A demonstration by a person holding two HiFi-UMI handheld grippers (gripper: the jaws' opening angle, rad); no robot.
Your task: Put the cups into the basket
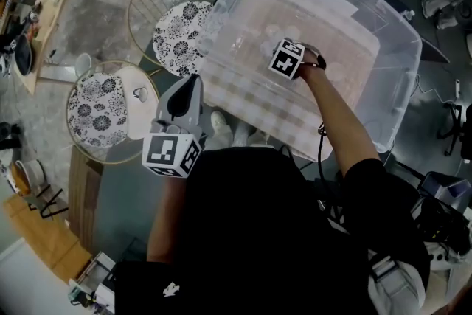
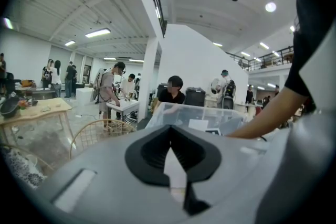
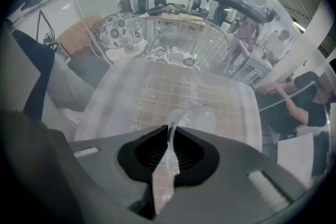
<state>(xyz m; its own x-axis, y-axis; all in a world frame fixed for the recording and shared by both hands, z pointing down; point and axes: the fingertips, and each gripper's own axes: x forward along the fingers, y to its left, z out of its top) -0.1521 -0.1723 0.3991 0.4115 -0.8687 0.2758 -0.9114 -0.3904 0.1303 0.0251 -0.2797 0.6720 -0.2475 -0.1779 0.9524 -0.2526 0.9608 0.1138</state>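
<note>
A large clear plastic bin (image 1: pixel 398 48) serves as the basket and fills the upper right of the head view. My right gripper (image 3: pixel 169 136) reaches down inside it, with only its marker cube (image 1: pixel 287 59) showing from above. Its jaws are shut on the thin rim of a clear plastic cup (image 3: pixel 205 118), which hangs just over the bin's checkered floor (image 3: pixel 173 89). My left gripper (image 1: pixel 190 85) stays outside the bin's near left corner, pointing roughly level. Its jaws (image 2: pixel 170 152) are shut with nothing between them.
Two round wire stools with floral cushions (image 1: pixel 181 37) (image 1: pixel 96 111) stand left of the bin, and a wooden table (image 1: pixel 63 4) lies beyond them. Cables and gear lie on the floor at right (image 1: pixel 442 210). People stand and sit in the hall behind (image 2: pixel 113 89).
</note>
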